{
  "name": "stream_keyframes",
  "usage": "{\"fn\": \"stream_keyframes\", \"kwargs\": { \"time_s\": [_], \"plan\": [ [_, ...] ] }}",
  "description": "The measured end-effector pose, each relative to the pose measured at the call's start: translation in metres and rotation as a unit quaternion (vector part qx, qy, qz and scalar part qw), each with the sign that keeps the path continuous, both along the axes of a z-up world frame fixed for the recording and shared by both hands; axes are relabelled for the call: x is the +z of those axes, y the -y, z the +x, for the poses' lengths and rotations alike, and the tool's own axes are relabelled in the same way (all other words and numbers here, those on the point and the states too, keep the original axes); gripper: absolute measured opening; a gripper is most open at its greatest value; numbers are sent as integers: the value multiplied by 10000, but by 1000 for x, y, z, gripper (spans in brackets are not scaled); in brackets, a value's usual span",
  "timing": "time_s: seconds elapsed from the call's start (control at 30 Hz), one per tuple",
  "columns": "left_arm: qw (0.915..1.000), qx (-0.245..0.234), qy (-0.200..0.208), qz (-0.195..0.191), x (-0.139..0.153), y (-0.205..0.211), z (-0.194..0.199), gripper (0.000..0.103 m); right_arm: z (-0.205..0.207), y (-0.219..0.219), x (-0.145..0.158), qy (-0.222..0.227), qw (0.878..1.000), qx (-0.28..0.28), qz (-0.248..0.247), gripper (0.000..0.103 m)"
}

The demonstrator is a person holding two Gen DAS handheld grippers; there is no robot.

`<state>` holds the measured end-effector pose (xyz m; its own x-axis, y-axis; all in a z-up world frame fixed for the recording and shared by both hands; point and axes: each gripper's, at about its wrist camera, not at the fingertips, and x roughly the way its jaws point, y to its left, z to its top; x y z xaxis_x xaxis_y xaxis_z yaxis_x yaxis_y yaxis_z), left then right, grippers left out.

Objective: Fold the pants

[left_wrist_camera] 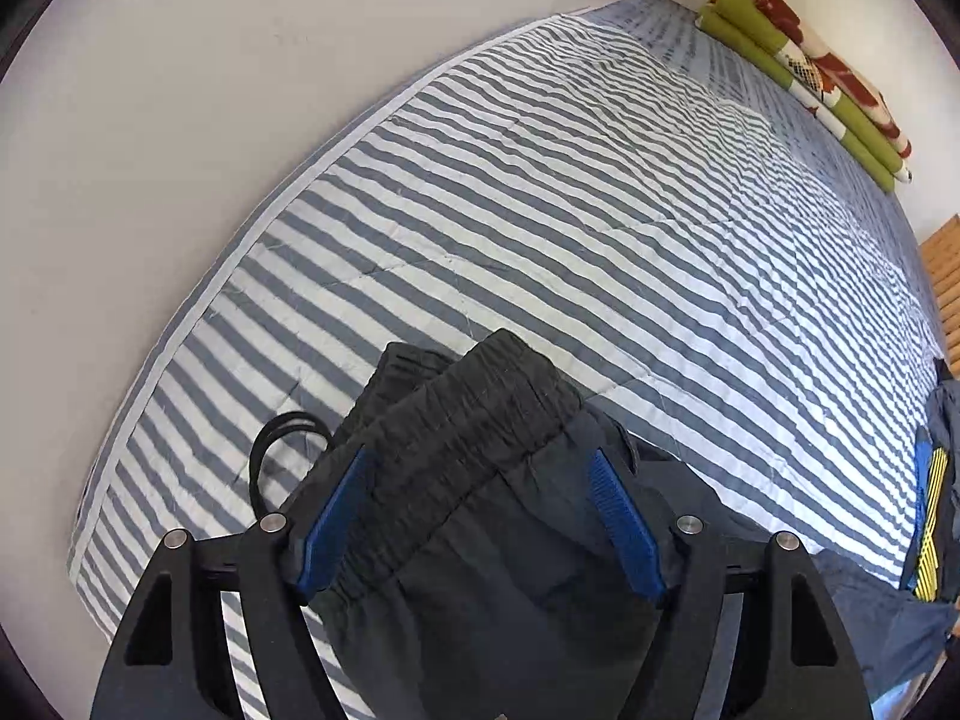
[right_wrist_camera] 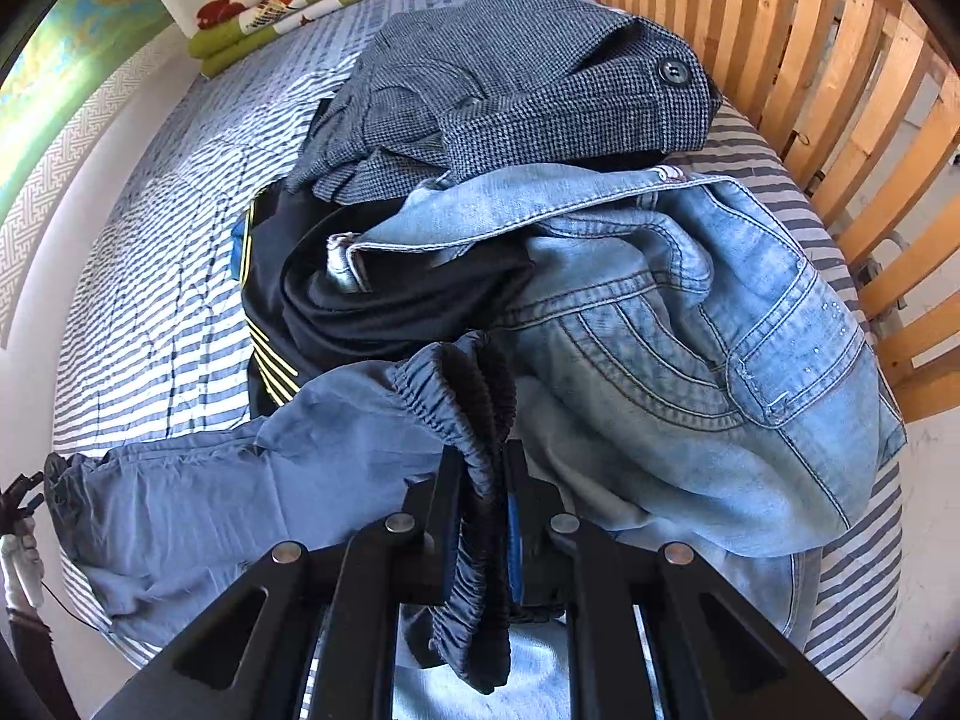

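Observation:
Dark navy pants [left_wrist_camera: 480, 570] with an elastic waistband [left_wrist_camera: 480, 414] lie on the striped bed cover [left_wrist_camera: 540, 210]. My left gripper [left_wrist_camera: 480, 456] stands open just above them. The waistband end lies loosely between its blue pads [left_wrist_camera: 624, 522]. A black drawstring loop [left_wrist_camera: 276, 450] sticks out to the left. In the right wrist view the same pants [right_wrist_camera: 240, 480] stretch away to the left. My right gripper [right_wrist_camera: 486, 480] is shut on the gathered waistband [right_wrist_camera: 474, 396], which hangs down between its fingers.
A heap of clothes lies ahead of the right gripper: light blue jeans [right_wrist_camera: 690, 390], grey checked trousers [right_wrist_camera: 510, 78] and a black garment with yellow stripes [right_wrist_camera: 270, 312]. A folded green floral blanket [left_wrist_camera: 810, 78] lies at the far end. A wooden slatted rail [right_wrist_camera: 810, 90] borders one side, a white wall [left_wrist_camera: 180, 120] the other.

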<state>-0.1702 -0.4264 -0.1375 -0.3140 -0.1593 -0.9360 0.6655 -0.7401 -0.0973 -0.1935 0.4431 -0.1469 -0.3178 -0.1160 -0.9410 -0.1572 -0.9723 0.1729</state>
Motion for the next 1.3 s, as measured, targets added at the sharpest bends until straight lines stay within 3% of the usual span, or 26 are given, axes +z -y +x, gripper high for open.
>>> {"fn": "stream_keyframes", "kwargs": {
  "time_s": [0.07,0.13,0.17,0.2,0.43,0.53,0.57,0.6,0.67,0.87,0.93,0.97,1.0,1.03,1.1,1.2,1.3],
  "plan": [
    [9998,-33,170,-82,-12,1,-9,79,-2,1,-3,58,9999,-29,80,11],
    [9997,-119,169,-153,-23,0,-18,41,-3,2,-5,101,9998,-60,128,11],
    [9995,-81,248,-163,-31,0,-20,4,-4,2,-5,114,9998,-73,154,11],
    [9994,-30,280,-213,-37,3,-15,0,-5,3,-6,122,9997,-86,173,11],
    [9942,824,-414,-543,-9,33,16,0,-3,0,3,-18,9998,-169,137,11],
    [9965,633,-554,-9,-4,46,17,5,-3,-1,2,5,9998,-177,109,11],
    [9967,554,-554,207,-5,49,16,26,-3,-1,0,29,9998,-187,113,11],
    [9966,487,-589,308,-4,48,16,62,-3,-1,-1,42,9997,-186,124,11],
    [9968,303,-696,266,-2,41,11,87,-4,0,-2,53,9997,-192,130,11],
    [9997,-56,-194,147,-25,21,-28,87,-7,5,-4,97,9996,-173,193,11],
    [9998,-180,42,-104,-37,10,-39,86,-7,6,-4,114,9996,-170,218,11],
    [9991,-202,177,-315,-44,6,-43,69,-7,6,-4,123,9995,-177,219,11],
    [9984,-242,255,-434,-49,1,-46,44,-6,5,-4,132,9995,-180,223,11],
    [9983,-279,289,-426,-54,-3,-48,37,-6,5,-4,140,9995,-178,230,11],
    [9975,-415,245,-515,-54,-12,-48,11,-6,5,-3,149,9994,-168,246,11],
    [9976,-216,126,-646,-42,-11,-40,9,-7,6,-2,125,9995,-154,251,11],
    [9972,236,-262,-660,-16,4,-21,8,-5,6,-1,86,9996,-149,231,11]
  ]
}}
